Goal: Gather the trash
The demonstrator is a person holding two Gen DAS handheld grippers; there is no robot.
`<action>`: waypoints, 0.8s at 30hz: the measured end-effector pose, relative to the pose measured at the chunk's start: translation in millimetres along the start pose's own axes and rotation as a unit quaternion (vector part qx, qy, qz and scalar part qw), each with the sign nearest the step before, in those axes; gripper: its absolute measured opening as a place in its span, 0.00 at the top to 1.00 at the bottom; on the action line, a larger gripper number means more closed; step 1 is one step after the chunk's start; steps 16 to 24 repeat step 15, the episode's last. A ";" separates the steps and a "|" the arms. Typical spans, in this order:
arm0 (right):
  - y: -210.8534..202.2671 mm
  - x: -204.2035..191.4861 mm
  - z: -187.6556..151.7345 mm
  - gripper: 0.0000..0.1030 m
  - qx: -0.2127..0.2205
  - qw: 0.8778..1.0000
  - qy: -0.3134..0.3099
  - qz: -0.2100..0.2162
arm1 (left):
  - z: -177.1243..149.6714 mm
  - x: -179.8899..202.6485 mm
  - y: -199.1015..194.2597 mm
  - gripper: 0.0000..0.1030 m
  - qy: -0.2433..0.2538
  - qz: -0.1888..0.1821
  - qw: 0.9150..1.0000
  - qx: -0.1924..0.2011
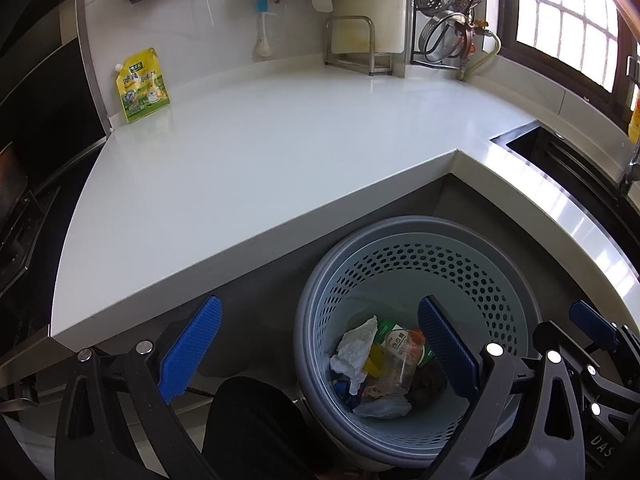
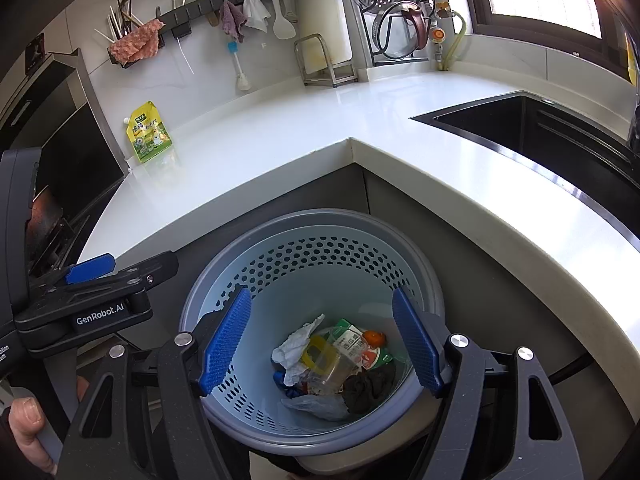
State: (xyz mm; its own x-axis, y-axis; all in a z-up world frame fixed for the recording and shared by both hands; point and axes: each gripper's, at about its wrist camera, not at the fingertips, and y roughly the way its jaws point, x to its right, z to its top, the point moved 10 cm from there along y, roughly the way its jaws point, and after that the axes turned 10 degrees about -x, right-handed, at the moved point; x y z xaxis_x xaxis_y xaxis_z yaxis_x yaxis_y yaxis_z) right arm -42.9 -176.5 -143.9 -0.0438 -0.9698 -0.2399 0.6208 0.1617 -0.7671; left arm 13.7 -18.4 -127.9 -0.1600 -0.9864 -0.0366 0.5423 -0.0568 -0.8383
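trash in bin [image 2: 316,364], lower centre of right wrist view: crumpled tissue [image 2: 296,346], clear plastic bottle [image 2: 336,364], dark rag [image 2: 370,386], thin plastic bag [image 2: 316,402].
handling, by judgement: all light; tissue, rag soft, pinch anywhere; bottle smooth, maybe slippery, take across body.
yellow-green pouch [image 2: 150,132] upright at wall, left of frame; light, floppy; take by top edge.
right gripper [image 2: 320,342] above bin, fingers wide apart, empty.
left gripper [image 1: 320,354] also spread, holding nothing.
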 end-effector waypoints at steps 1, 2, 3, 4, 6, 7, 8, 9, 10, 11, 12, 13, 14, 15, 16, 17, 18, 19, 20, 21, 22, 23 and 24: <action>0.1 0.0 0.0 0.32 0.000 1.000 0.000 0.000 | -0.1 0.0 0.1 0.06 0.000 0.000 1.000 -0.001; 0.3 0.0 0.0 0.32 0.000 1.000 0.001 0.001 | -0.1 0.1 0.0 0.06 0.000 0.000 1.000 0.000; 0.0 0.0 0.0 0.32 0.000 1.000 0.000 0.001 | -0.3 0.1 0.0 0.06 0.001 0.000 1.000 0.000; 0.0 -0.1 0.0 0.32 0.000 1.000 0.000 0.000 | -0.4 0.0 0.1 0.06 0.001 0.000 1.000 0.000; 0.1 0.0 -0.1 0.32 0.000 1.000 0.000 0.000 | -0.7 0.0 0.0 0.06 0.001 -0.001 1.000 -0.001; 0.2 0.0 -0.1 0.32 0.000 1.000 0.000 0.000 | -0.7 0.1 0.2 0.06 0.000 -0.001 1.000 -0.002; 0.2 0.0 -0.2 0.32 0.000 1.000 0.000 0.000 | -0.7 -0.1 0.3 0.06 -0.001 -0.002 1.000 -0.002; 0.2 0.0 -0.2 0.32 0.000 1.000 0.000 0.000 | -0.7 -0.2 0.4 0.06 -0.002 -0.003 1.000 -0.002; 0.2 0.0 -0.1 0.32 0.000 1.000 0.000 0.000 | -0.4 0.3 0.5 0.06 -0.002 -0.003 1.000 -0.002; 0.2 0.1 -0.1 0.32 0.000 1.000 0.000 0.000 | -0.4 0.1 0.5 0.06 -0.001 -0.002 1.000 -0.002; 0.2 0.1 -0.1 0.32 0.000 1.000 0.000 0.001 | -0.4 -0.1 0.4 0.06 0.000 -0.001 1.000 -0.002; 0.2 -0.1 -0.1 0.32 0.000 1.000 0.000 0.001 | 0.2 0.3 0.6 0.06 0.000 0.000 1.000 -0.002; -0.1 -1.0 -0.7 0.32 0.000 1.000 -0.001 0.001 | 0.1 0.6 0.8 0.06 0.001 0.000 1.000 -0.003; 0.0 -1.1 -0.9 0.32 0.000 1.000 -0.001 0.001 | 0.1 1.1 1.1 0.06 0.001 -0.001 1.000 -0.003; 0.0 -1.1 -0.9 0.32 0.000 1.000 -0.001 0.001 | 0.1 1.1 1.1 0.06 0.001 -0.001 1.000 -0.003; 0.0 -1.1 -0.9 0.32 0.000 1.000 -0.001 0.001 | 0.1 1.1 1.1 0.06 0.001 -0.001 1.000 -0.003; 0.0 -1.1 -0.9 0.32 0.000 1.000 -0.001 0.001 | 0.1 1.1 1.1 0.06 0.001 -0.001 1.000 -0.003; 0.0 -1.1 -0.9 0.32 0.000 1.000 -0.001 0.001 | 0.1 1.1 1.1 0.06 0.001 -0.001 1.000 -0.003; 0.0 -1.1 -0.9 0.32 0.000 1.000 -0.001 0.001 | 0.1 1.1 1.1 0.06 0.001 -0.001 1.000 -0.003; 0.0 -1.1 -0.9 0.32 0.000 1.000 -0.001 0.001 | 0.1 1.1 1.1 0.06 0.001 -0.001 1.000 -0.003; 0.0 -1.1 -0.9 0.32 0.000 1.000 -0.001 0.001 | 0.1 1.1 1.1 0.06 0.001 -0.001 1.000 -0.003; 0.0 -1.1 -0.9 0.32 0.000 1.000 -0.001 0.001 | 0.1 1.1 1.1 0.06 0.001 -0.001 1.000 -0.003; 0.0 -1.1 -0.9 0.32 0.000 1.000 -0.001 0.001 | 0.1 1.1 1.1 0.06 0.001 -0.001 1.000 -0.003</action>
